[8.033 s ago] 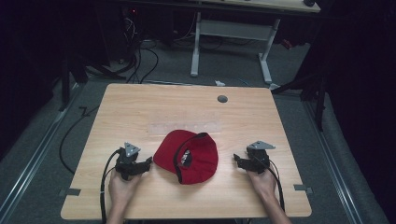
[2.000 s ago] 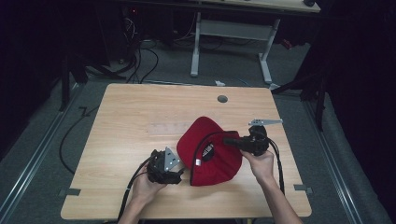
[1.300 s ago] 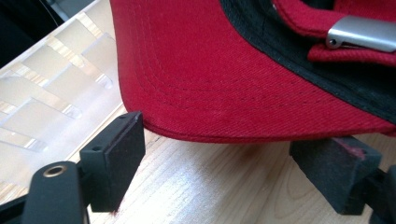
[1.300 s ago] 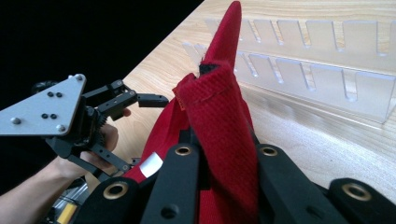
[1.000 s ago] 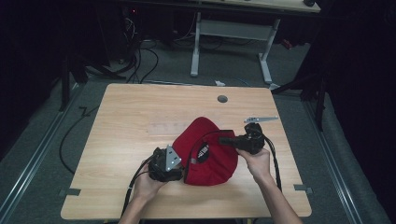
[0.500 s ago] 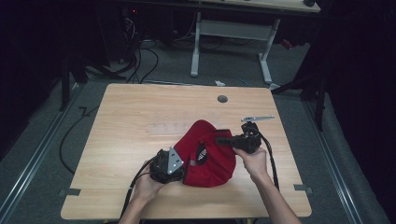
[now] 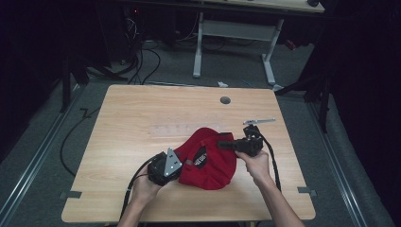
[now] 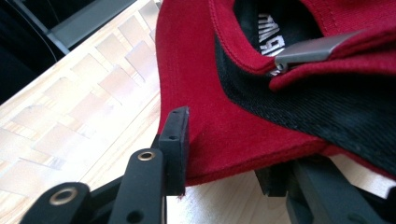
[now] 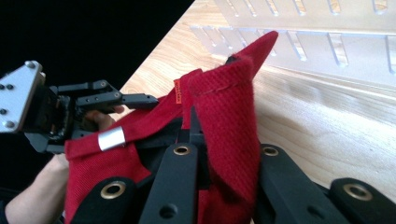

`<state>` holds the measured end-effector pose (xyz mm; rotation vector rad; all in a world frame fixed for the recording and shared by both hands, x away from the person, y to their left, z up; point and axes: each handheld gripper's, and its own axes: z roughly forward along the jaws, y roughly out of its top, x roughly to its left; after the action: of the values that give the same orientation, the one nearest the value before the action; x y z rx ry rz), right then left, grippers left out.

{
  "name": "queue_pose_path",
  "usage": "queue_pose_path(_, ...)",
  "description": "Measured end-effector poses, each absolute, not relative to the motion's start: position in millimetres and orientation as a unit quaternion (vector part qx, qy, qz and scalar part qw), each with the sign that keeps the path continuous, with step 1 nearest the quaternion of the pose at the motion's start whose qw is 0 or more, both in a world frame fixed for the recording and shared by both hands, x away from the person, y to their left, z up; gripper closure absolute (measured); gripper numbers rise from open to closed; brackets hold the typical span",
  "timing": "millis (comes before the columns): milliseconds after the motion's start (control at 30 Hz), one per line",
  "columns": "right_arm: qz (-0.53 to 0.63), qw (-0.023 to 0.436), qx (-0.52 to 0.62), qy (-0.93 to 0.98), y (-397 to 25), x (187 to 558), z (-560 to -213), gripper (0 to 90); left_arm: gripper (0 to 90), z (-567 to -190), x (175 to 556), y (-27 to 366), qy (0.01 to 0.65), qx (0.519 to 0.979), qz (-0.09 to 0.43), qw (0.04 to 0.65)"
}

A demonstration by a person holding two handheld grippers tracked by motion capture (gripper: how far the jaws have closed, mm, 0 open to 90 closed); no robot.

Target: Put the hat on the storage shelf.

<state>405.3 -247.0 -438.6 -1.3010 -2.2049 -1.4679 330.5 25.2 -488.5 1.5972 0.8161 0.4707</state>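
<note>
A red cap (image 7: 208, 158) is lying on the wooden table (image 7: 142, 118), toward its near edge and about midway between the left and right edges. The left gripper (image 7: 176, 166) is pinching the cap's left rim, its jaws closed on the red cloth (the silver strap buckle (image 8: 310, 49) is showing just above). The right gripper (image 7: 222, 144) is clamping a fold of the cap's right side, lifting it off the wood.
</note>
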Motion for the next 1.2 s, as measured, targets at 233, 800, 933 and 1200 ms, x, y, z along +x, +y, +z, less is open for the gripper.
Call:
queue_pose_path(233,-0.490,0.075,-0.432,-0.754,-249,402,-438,83.1,66.6,-481,329,29,0.355,0.692,0.186,0.601)
queue_pose_path(800,-0.495,0.046,-0.447,-0.743,-254,407,-440,69.6,83.4,-474,321,29,0.342,0.711,0.131,0.600)
queue_pose_path(933,-0.514,0.035,-0.457,-0.726,-257,407,-437,60.9,84.9,-470,320,26,0.333,0.719,0.137,0.594)
queue_pose_path(1200,-0.549,-0.004,-0.478,-0.686,-276,406,-429,49.9,85.0,-469,324,30,0.336,0.718,0.145,0.592)
